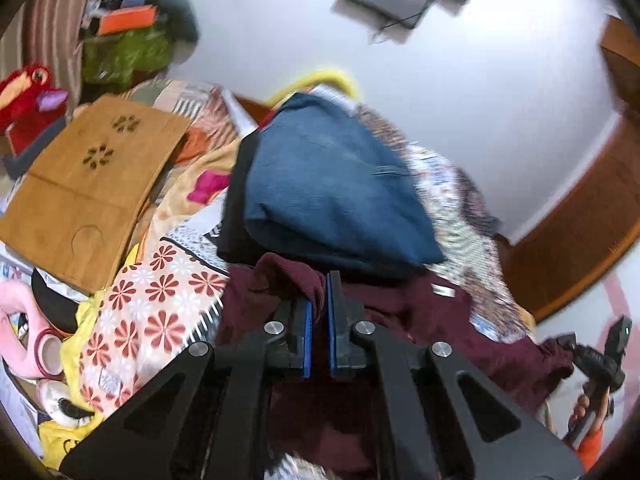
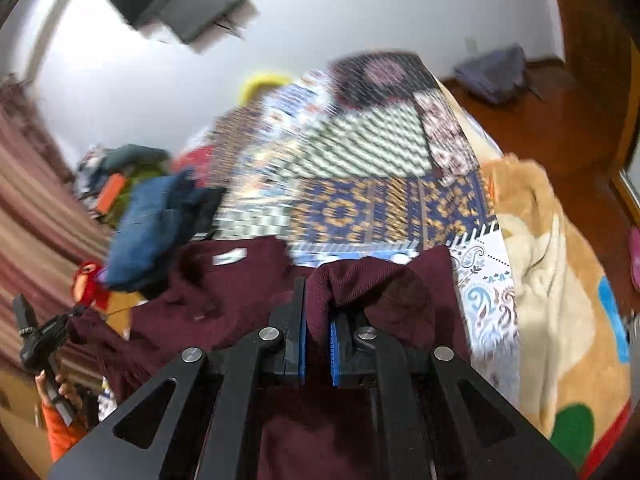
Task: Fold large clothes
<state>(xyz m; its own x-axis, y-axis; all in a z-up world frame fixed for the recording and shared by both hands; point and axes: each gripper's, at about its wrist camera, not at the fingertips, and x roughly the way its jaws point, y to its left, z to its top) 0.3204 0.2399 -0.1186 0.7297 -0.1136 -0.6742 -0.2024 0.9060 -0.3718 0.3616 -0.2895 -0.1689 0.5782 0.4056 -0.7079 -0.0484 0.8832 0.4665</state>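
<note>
A large maroon garment (image 1: pixel 420 312) lies spread on the patterned bedspread (image 2: pixel 360 184). My left gripper (image 1: pixel 319 296) is shut on a bunched edge of it, cloth pinched between the blue pads. My right gripper (image 2: pixel 318 304) is shut on another fold of the same maroon garment (image 2: pixel 240 292), which drapes over its right finger. A white label (image 2: pixel 229 257) shows near the garment's collar. Each gripper shows in the other's view, the right gripper (image 1: pixel 600 356) at far right, the left gripper (image 2: pixel 44 336) at far left.
Folded blue jeans (image 1: pixel 336 192) on a dark garment lie just beyond the maroon one. A brown wooden lap tray (image 1: pixel 88 188), a red plush toy (image 1: pixel 28 96), a floral sheet (image 1: pixel 160 304) and a beige blanket (image 2: pixel 552 280) crowd the bed. A wooden floor (image 2: pixel 560 112) lies beyond.
</note>
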